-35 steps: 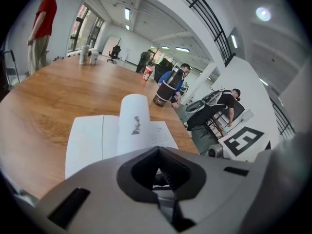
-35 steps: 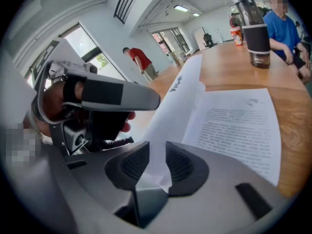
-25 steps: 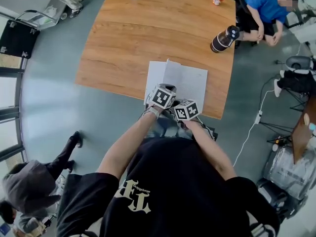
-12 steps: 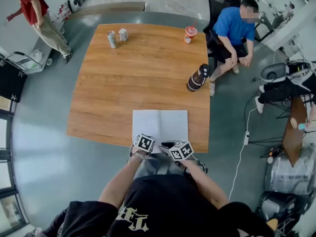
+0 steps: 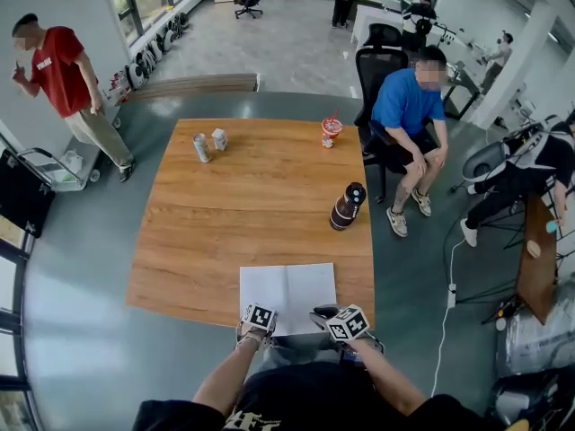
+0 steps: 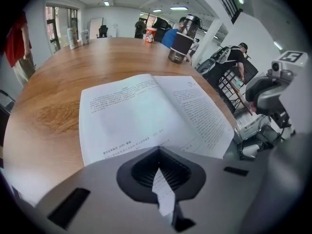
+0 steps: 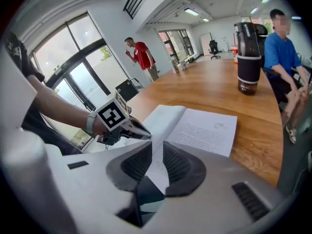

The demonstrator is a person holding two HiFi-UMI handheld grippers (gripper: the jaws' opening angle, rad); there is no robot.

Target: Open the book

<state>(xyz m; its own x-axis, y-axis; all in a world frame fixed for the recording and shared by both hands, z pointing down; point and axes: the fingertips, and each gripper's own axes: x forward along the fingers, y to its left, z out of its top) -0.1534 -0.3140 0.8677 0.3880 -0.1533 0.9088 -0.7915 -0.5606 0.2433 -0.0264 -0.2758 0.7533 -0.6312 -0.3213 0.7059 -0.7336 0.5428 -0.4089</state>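
Wooden table (image 5: 252, 214), one open book (image 5: 287, 296), two small containers (image 5: 201, 147), one cup (image 5: 331, 131), one flask (image 5: 347, 206)

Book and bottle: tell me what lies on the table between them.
Nothing. Between the book and the bottle the table is bare wood. The head view shows this, and the left gripper view agrees.

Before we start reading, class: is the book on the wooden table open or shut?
Open. The book lies spread flat near the table's front edge, two white printed pages either side of a centre fold.
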